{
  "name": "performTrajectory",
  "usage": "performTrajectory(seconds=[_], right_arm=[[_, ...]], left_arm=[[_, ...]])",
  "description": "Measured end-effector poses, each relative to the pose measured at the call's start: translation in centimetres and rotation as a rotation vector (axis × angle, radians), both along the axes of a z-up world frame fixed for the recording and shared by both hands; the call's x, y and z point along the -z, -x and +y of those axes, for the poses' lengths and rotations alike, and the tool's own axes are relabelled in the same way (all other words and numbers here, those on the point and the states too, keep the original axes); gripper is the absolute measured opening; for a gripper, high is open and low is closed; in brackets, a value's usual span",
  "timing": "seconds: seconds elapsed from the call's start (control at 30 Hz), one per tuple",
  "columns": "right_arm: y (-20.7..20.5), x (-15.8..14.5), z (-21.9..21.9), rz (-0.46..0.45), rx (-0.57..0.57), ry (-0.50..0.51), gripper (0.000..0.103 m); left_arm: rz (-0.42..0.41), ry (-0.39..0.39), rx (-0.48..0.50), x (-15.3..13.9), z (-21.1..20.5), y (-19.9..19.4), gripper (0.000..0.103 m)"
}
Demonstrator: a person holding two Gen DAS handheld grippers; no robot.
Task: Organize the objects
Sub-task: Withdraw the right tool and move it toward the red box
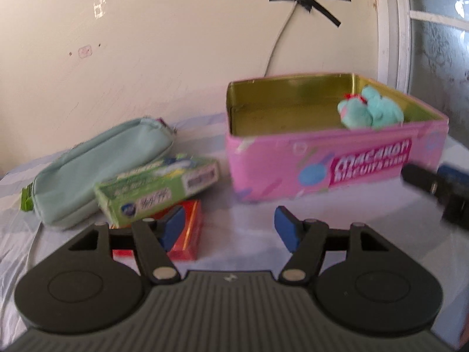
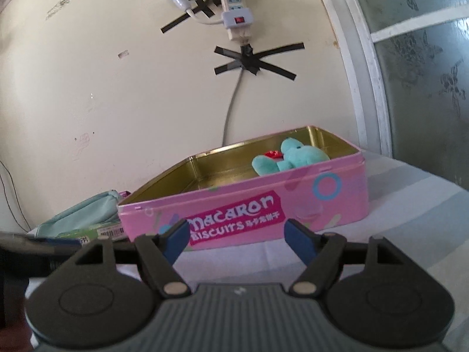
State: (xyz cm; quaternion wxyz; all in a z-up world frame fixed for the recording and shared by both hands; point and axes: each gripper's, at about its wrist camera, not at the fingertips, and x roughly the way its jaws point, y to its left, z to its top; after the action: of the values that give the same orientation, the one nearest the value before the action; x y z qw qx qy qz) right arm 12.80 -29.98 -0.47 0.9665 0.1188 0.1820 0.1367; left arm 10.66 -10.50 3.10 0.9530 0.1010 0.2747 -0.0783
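1. Pale striped cloth covers the whole surface, everything sitting on it.
2. Pink macaron biscuit tin stands open, gold inside, at the back by the wall.
3. Mint pencil pouch lies left of the tin, well apart from it.
4. Green carton leans against the pouch, resting over a red box.
5. Teal plush toy sits inside the tin, at its right end.
6. Left gripper hovers, jaws apart, empty, beside the red box.
7. Right gripper faces the tin's front, jaws wide, holding nothing.
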Motion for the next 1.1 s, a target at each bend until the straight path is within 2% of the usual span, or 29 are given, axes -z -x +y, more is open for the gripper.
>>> performTrajectory(seconds=[0.2,0.33,0.6,0.67,0.73,0.93,1.1], right_arm=[[-0.5,0.1,0.1,0.026,0.007,0.006,0.076],[-0.9,0.3,0.7,0.063,0.007,0.037,0.076],[-2.5,1.0,2.4,0.209,-0.052,0.109,0.076],[-2.7,1.1,2.9,0.236,-0.070,0.130,0.080],[-2.5,1.1,3.8,0.239,-0.083,0.159,0.084],[-1.2,0.8,7.5,0.231,-0.172,0.221,0.085],[-0.1,0.2,11.8,0.222,-0.306,0.271,0.086]], left_arm=[[-0.014,-0.035,-0.004,2.0,1.3,0.7,0.073],[0.005,-0.013,0.002,2.6,2.3,0.9,0.073],[0.020,0.000,-0.006,2.9,5.2,2.5,0.074],[0.033,0.019,-0.016,2.9,6.6,2.6,0.074],[0.038,0.028,-0.040,3.0,8.1,2.7,0.075],[0.042,0.073,-0.141,3.1,13.0,3.0,0.078],[-0.003,0.039,-0.227,3.0,16.4,2.9,0.078]])
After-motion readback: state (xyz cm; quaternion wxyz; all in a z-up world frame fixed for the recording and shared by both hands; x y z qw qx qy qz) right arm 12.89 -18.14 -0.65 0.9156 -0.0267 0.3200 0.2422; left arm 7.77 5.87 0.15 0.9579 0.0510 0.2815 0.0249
